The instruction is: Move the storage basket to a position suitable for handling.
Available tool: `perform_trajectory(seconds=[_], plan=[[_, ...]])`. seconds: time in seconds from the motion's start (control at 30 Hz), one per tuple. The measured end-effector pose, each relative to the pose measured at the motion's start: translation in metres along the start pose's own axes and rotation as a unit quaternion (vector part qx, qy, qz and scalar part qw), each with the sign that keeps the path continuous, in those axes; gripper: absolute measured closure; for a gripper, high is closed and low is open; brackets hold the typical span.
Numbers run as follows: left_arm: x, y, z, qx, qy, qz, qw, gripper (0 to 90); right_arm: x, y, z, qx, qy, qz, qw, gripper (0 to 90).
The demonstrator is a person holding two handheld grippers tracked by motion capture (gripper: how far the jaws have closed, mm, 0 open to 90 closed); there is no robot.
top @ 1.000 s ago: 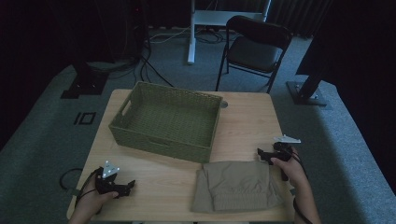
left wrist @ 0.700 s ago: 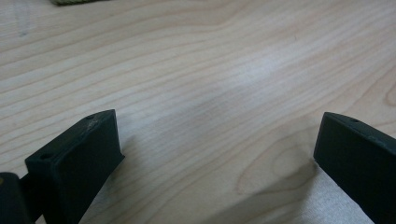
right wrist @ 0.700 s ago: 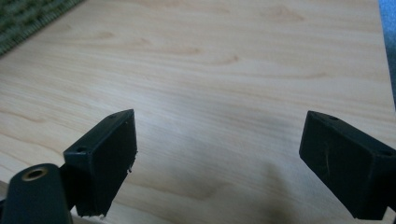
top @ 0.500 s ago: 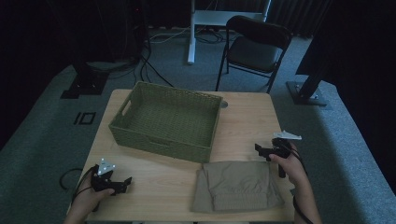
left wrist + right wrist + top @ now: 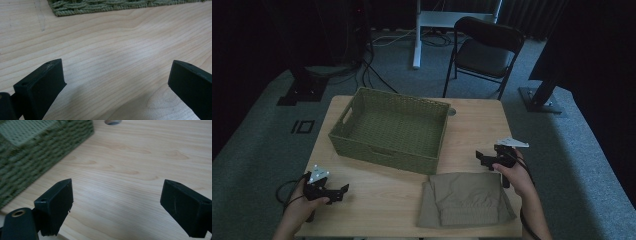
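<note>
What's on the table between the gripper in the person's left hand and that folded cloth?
Nothing: in the high view, bare wooden table separates the left gripper from the folded khaki cloth. The green woven basket sits farther back.

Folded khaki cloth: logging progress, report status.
Both hand-held grippers open: left, right. Folded khaki cloth untouched on table. Green woven basket empty, nothing blocking.

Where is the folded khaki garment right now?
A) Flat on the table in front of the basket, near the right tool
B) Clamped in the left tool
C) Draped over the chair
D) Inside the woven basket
A: the folded khaki garment lies flat on the table, on the near side of the green woven basket, close to the open right tool.
</note>
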State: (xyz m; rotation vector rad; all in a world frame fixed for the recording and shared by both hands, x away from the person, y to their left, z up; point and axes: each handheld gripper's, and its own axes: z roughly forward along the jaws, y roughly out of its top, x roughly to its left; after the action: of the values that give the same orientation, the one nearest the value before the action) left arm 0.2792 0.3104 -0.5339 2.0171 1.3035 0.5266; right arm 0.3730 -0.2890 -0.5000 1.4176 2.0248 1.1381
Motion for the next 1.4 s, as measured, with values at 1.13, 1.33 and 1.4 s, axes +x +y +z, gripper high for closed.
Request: perform_trajectory(seconds=[1.13,1.33,1.4], plan=[[0.038,0.058,-0.023,-0.046,0.004,0.003,0.9989,1.5,0.072,0.036,-0.013,-0.042,0.059,-0.055,0.9959,10.8],[0.048,0.082,-0.032,-0.071,0.008,0.004,0.9974,1.5,0.087,0.044,-0.017,-0.050,0.073,-0.068,0.9937,10.8],[0.049,0.088,-0.033,-0.078,0.009,0.003,0.9969,1.5,0.090,0.045,-0.015,-0.051,0.074,-0.071,0.9934,10.8]])
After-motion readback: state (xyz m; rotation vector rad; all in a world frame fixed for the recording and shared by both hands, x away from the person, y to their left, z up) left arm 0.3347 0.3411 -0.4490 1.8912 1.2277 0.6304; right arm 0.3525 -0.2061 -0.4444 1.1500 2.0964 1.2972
